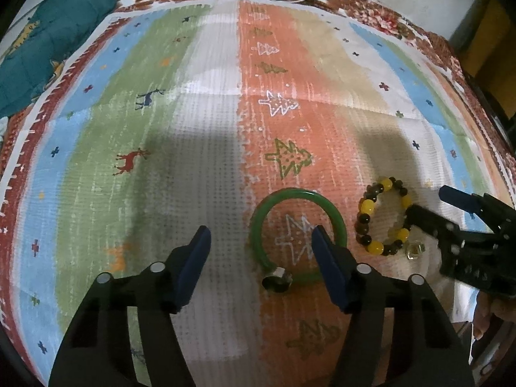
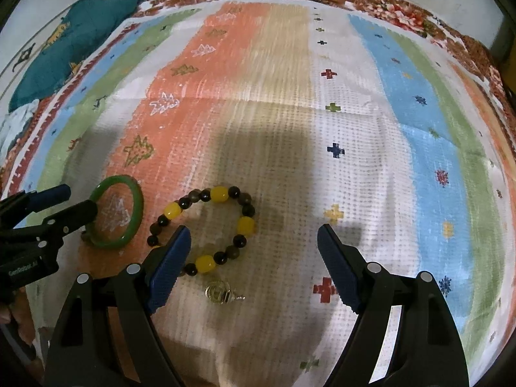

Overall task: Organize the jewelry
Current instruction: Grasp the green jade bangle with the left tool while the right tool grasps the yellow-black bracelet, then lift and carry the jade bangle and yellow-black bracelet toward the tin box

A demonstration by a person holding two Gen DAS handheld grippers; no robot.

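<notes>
Claws spread wide, both empty, hover over a striped, tree-patterned mat (image 1: 200, 103) where three pieces of jewelry lie waiting to be organized. Left claw (image 1: 261, 248) stands with its jaws well apart, its right finger overlapping the near rim of a green bangle (image 1: 258, 216) that lies flat on the orange stripe; a dark, silver-banded ring (image 1: 277, 282) rests touching the bangle's near edge. Right claw (image 2: 254, 245) is likewise open and holding nothing, with its left finger crossing the near-left arc of a yellow-and-dark beaded bracelet (image 2: 219, 193), which lies in a loose loop ahead of it and to the left. A small gold-coloured pendant (image 2: 221, 292) sits just beside the bracelet's near end, between the right claw's fingers and closer to the camera than the beads. By position, the left claw is the nearer to the bangle and ring, the right claw to the bracelet and pendant. The bangle lies ahead and slightly right of the left claw's centre line, so any grasp there would likely call for a small rightward shift. A teal cloth (image 1: 54, 38) is bunched at the mat's far left corner.
</notes>
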